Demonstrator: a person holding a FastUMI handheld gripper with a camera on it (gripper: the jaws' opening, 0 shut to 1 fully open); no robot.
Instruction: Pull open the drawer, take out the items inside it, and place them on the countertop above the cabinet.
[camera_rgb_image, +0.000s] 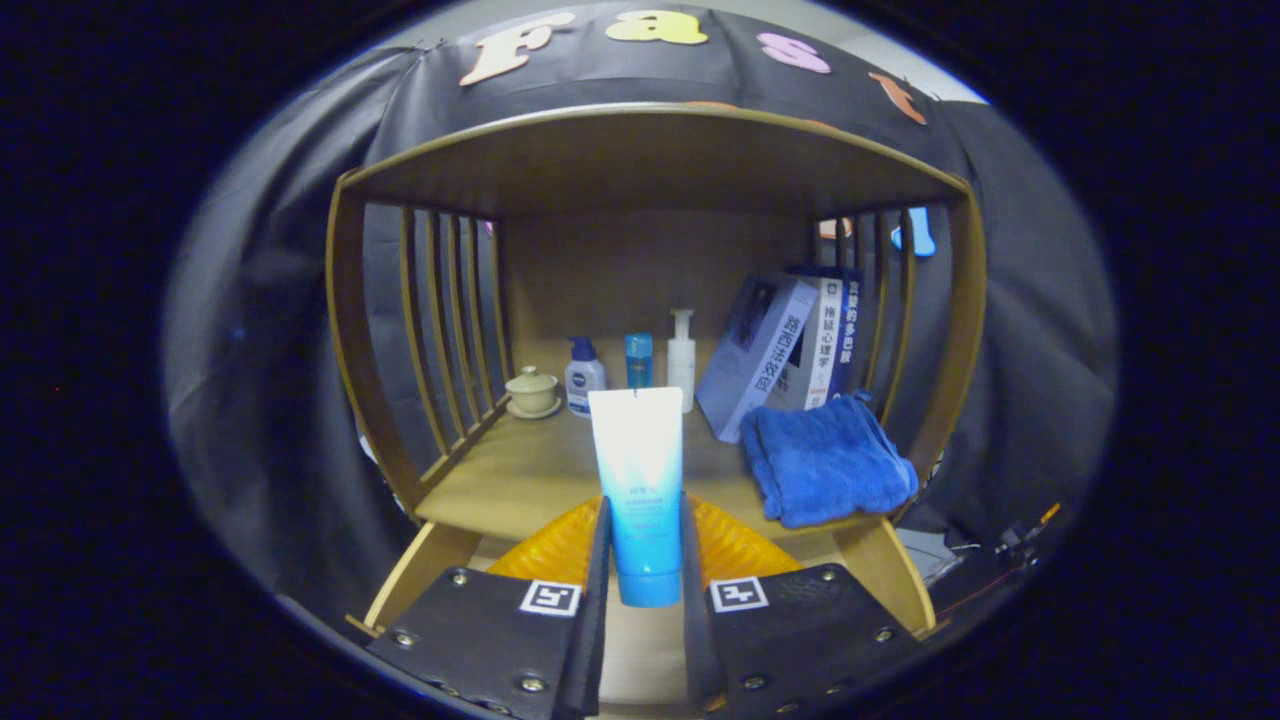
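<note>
Gripper (645, 560): both fingers pressed flat against the sides of a blue-and-white squeeze tube (638, 480), narrowed to the tube's width. Cap end hangs down between the fingers, crimped end stands up; held near the lower half, likely so the soft body does not fold over.

Tube sits in front of the wooden countertop (520, 470), raised to about shelf level. Judged: item is out of the drawer and on its way to being set down. Drawer itself not made out.

Beyond the tube, at the countertop's back wall: a small lidded ceramic cup (532, 390) on a saucer, a pump bottle with dark top (583, 378), a blue bottle (639, 360), a white pump bottle (681, 360). To the tube's right: a folded blue towel (825, 460) at the front edge, leaning books (790, 345) behind it.

Bare wood just ahead of the tube, left of the towel, looks the natural landing spot.
</note>
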